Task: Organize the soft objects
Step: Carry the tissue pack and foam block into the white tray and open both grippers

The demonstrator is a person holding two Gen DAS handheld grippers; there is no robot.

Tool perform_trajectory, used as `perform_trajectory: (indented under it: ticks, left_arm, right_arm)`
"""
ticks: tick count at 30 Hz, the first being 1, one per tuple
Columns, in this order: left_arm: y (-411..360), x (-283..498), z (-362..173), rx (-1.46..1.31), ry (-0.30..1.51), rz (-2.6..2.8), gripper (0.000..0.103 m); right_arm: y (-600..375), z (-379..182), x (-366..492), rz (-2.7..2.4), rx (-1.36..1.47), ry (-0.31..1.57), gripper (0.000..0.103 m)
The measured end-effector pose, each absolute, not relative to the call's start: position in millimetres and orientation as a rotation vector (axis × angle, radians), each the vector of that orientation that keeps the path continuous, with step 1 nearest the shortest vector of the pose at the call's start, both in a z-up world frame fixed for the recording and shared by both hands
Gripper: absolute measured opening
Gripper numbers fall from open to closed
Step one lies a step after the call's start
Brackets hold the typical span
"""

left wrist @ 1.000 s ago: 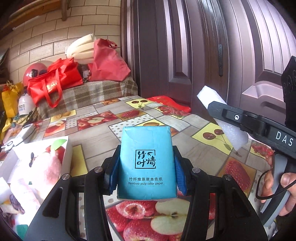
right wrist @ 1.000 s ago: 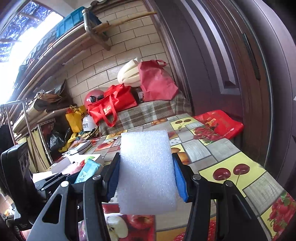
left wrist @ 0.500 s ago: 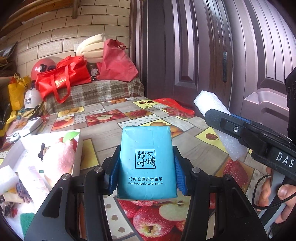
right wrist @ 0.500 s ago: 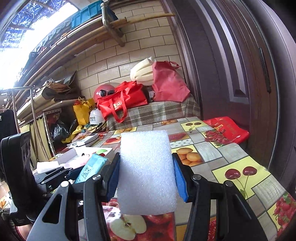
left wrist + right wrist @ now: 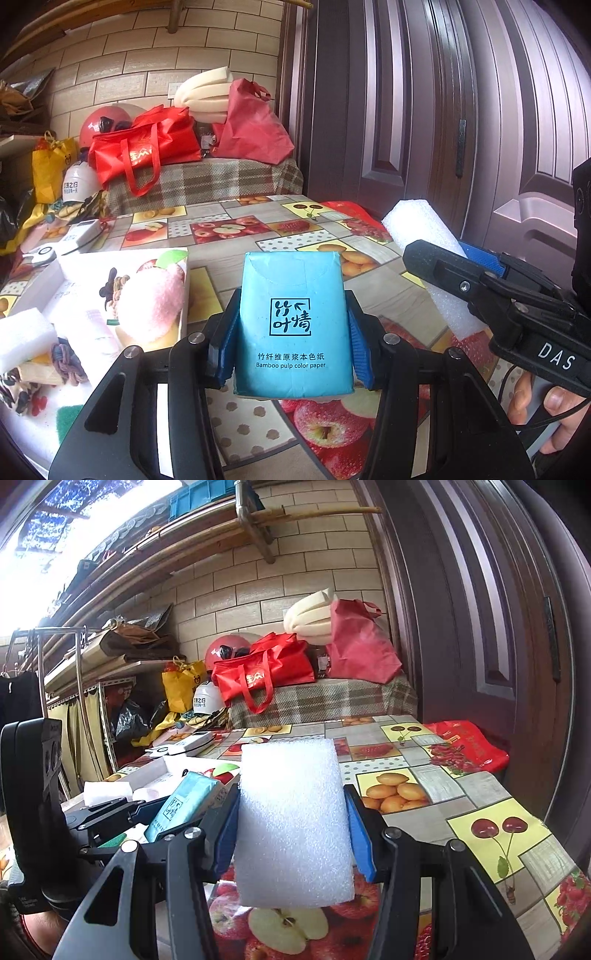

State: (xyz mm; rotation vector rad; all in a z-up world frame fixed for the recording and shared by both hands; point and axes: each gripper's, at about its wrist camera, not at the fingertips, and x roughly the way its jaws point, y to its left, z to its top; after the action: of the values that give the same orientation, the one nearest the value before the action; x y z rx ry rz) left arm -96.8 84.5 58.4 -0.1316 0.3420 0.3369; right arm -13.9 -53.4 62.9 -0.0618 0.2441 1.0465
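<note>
My left gripper (image 5: 291, 343) is shut on a blue tissue pack (image 5: 291, 317), held upright above the fruit-print table (image 5: 229, 221). My right gripper (image 5: 293, 829) is shut on a white foam block (image 5: 293, 819), also clear of the table. In the left wrist view the foam block (image 5: 424, 254) and the right gripper's body show at the right, with a hand below. In the right wrist view the tissue pack (image 5: 184, 805) and left gripper appear at the left. A white box (image 5: 88, 291) at the left holds a pink fluffy cloth (image 5: 151, 299), a white sponge (image 5: 26, 332) and other soft items.
A dark door (image 5: 424, 110) stands right of the table. Behind the table a plaid-covered bench (image 5: 207, 181) carries red bags (image 5: 147, 151), a helmet and foam pieces. A red bag (image 5: 465, 746) lies on the table's far right corner. Small devices (image 5: 77, 232) lie at the far left.
Both grippers have drifted sideways across the table with their loads still gripped. More of the white box at the left has come into the left wrist view.
</note>
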Motion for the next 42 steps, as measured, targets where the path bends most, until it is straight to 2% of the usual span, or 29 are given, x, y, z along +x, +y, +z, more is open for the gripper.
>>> perform_trajectory:
  ticks: [19,31,42]
  left_arm:
    - [123,-147,55,-0.189,0.356,0.435,0.050]
    - [169,-205,56,-0.189,0.295,0.625,0.050]
    - [225,-247,45,-0.313,0.301,0.757,0.050]
  right_arm:
    - [-25,61,-43,1.122,-0.140,0.229,0.053]
    - [-3,58,-58,1.175,-0.176,0.242,0.053]
    - [45,49,-83,1.299,-0.232,0.302,0.053]
